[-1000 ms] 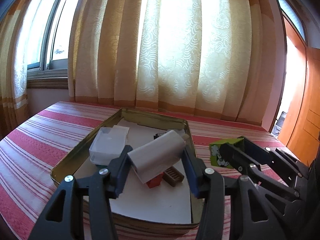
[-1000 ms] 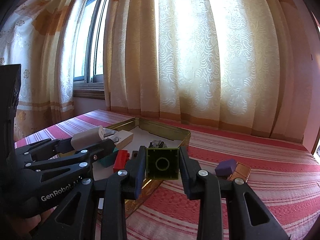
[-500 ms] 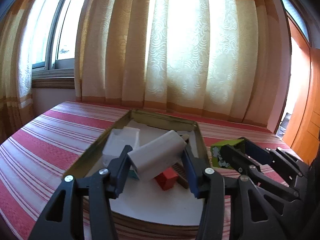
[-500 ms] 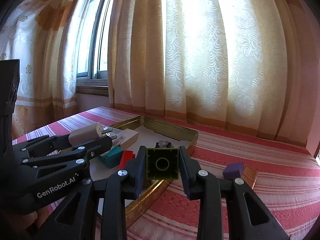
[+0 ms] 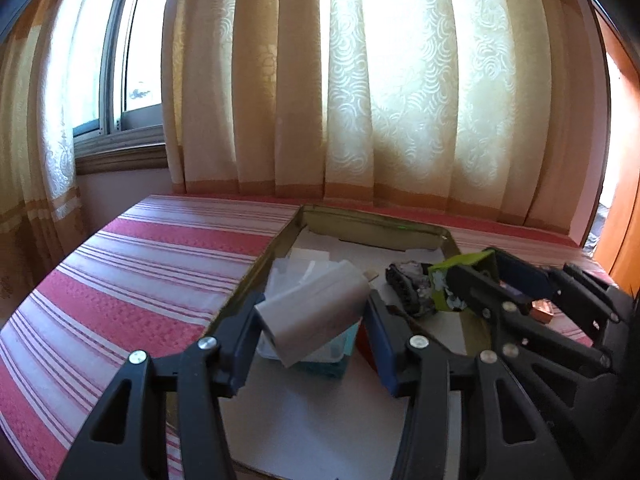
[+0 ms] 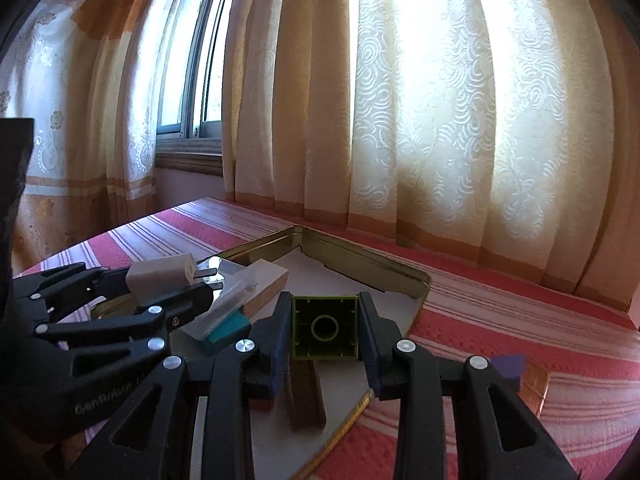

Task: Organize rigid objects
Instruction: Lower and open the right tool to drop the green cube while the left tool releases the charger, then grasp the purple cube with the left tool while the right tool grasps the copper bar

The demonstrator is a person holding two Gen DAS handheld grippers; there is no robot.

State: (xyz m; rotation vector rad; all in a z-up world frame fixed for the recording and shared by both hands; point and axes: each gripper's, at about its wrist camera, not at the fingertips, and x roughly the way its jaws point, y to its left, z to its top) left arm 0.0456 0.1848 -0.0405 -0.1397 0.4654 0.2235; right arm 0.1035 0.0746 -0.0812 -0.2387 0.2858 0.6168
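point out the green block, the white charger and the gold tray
green block (image 6: 324,328), right wrist view, its hollow underside
white charger (image 5: 316,312), left wrist view, its broad side face
gold tray (image 6: 360,256), right wrist view, its far rim

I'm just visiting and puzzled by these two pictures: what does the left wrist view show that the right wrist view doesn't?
Only the left wrist view shows the dark crumpled object in the tray.

Only the right wrist view shows the green block's hollow underside, the purple block on the cloth, and the charger's prongs.

Both show the gold tray, the striped tablecloth and curtains.
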